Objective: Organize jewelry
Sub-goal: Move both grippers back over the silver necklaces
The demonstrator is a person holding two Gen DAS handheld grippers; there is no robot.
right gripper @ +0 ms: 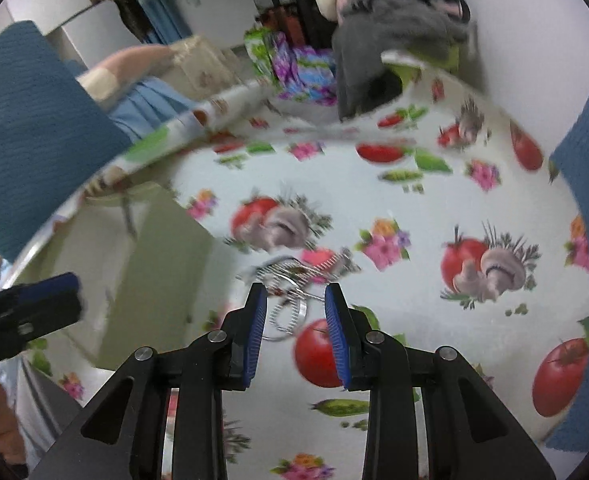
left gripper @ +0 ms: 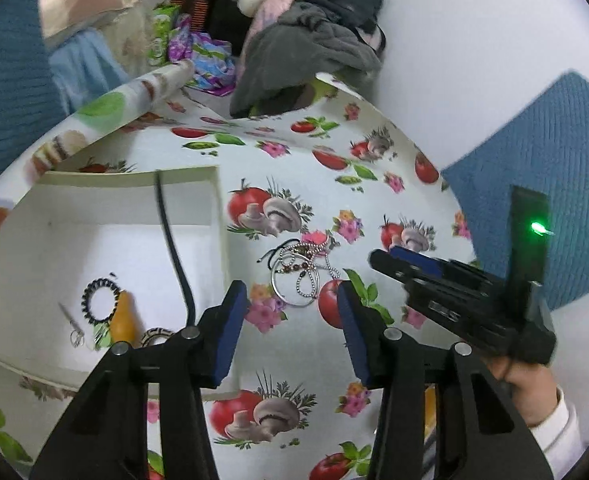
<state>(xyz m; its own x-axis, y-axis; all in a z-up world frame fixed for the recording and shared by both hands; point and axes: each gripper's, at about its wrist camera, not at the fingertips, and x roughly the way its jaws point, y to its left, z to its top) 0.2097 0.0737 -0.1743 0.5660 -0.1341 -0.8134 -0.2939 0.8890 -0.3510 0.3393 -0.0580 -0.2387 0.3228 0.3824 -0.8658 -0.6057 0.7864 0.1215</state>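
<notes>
A tangled pile of jewelry [left gripper: 300, 270], with bead chains, a silver bangle and dark cords, lies on the patterned tablecloth. A cream box [left gripper: 106, 256] to its left holds a black spiral hair tie [left gripper: 100, 300], a small pin and an orange piece. My left gripper [left gripper: 292, 300] is open and empty, just in front of the pile. My right gripper [right gripper: 294, 300] is open and empty, its fingers on either side of the pile's near edge [right gripper: 290, 312]. It also shows in the left wrist view [left gripper: 406, 264], right of the pile.
The tablecloth [left gripper: 374, 184] has tomato and mushroom prints and covers the table. Piled clothes [left gripper: 310, 36] and bags lie at the far edge. A blue fabric [left gripper: 550, 184] is at the right. A black cable [left gripper: 170, 236] hangs over the box.
</notes>
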